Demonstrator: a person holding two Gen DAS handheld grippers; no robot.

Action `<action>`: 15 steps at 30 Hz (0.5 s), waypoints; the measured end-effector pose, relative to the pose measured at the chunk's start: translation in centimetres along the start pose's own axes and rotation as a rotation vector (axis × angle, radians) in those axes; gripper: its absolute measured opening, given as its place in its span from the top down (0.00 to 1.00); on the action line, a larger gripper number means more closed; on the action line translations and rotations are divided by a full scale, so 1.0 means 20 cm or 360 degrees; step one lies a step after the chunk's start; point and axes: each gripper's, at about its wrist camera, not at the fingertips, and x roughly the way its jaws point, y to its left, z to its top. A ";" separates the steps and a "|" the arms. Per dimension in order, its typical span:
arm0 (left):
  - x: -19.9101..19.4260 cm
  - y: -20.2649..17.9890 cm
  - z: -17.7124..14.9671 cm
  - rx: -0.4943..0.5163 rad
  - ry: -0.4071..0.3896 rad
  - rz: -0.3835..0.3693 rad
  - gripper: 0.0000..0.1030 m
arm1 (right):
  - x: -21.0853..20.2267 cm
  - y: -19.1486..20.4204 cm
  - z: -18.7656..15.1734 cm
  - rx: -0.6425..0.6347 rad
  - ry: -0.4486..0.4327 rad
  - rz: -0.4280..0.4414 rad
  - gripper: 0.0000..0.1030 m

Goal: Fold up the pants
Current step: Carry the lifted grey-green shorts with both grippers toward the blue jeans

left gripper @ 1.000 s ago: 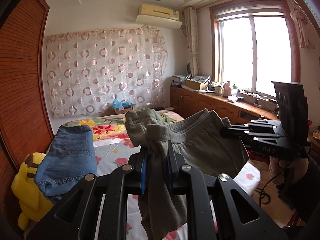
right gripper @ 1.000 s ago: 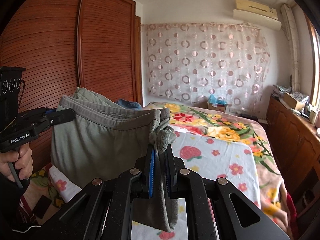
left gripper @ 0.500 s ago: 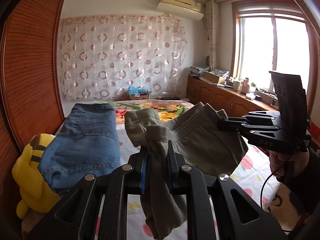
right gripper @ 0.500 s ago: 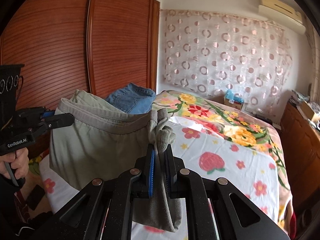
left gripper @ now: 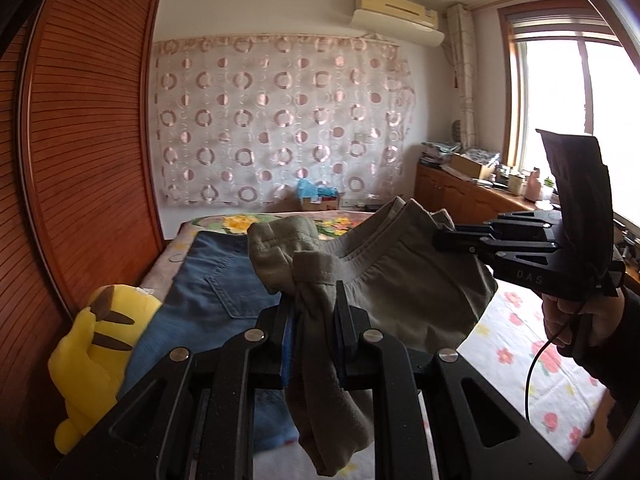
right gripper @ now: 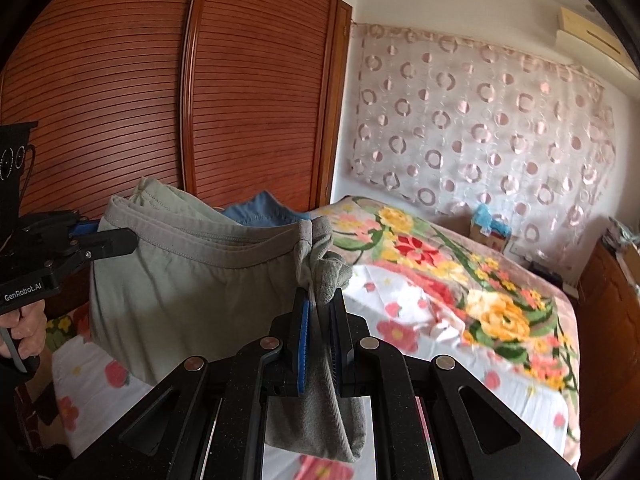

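Observation:
Folded olive-grey pants (left gripper: 400, 280) hang in the air between my two grippers, above the bed. My left gripper (left gripper: 312, 300) is shut on one end of the waistband; it also shows in the right wrist view (right gripper: 100, 236). My right gripper (right gripper: 320, 300) is shut on the other end of the pants (right gripper: 192, 280); it shows in the left wrist view (left gripper: 444, 236) at the right. The cloth sags between them and bunches of it hang below each pair of jaws.
Folded blue jeans (left gripper: 212, 300) lie on the bed's left side beside a yellow plush toy (left gripper: 92, 352). The floral bedsheet (right gripper: 440, 320) spreads below. A wooden wardrobe (right gripper: 200, 100) stands at the left, low cabinets (left gripper: 460, 196) under the window at the right.
Both grippers carried the pants leftward toward the wardrobe side; the jeans and plush toy now sit closer, just beyond the left gripper. Both grips are unchanged.

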 end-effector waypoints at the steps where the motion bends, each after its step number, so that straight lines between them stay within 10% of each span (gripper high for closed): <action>1: 0.01 0.02 0.00 -0.0005 0.0003 0.0011 0.84 | 0.02 0.00 0.01 -0.0015 -0.0003 -0.0001 0.91; 15: 0.13 0.17 0.01 -0.0097 0.0003 0.0160 0.84 | 0.37 -0.02 0.13 -0.0239 0.0033 0.0061 0.91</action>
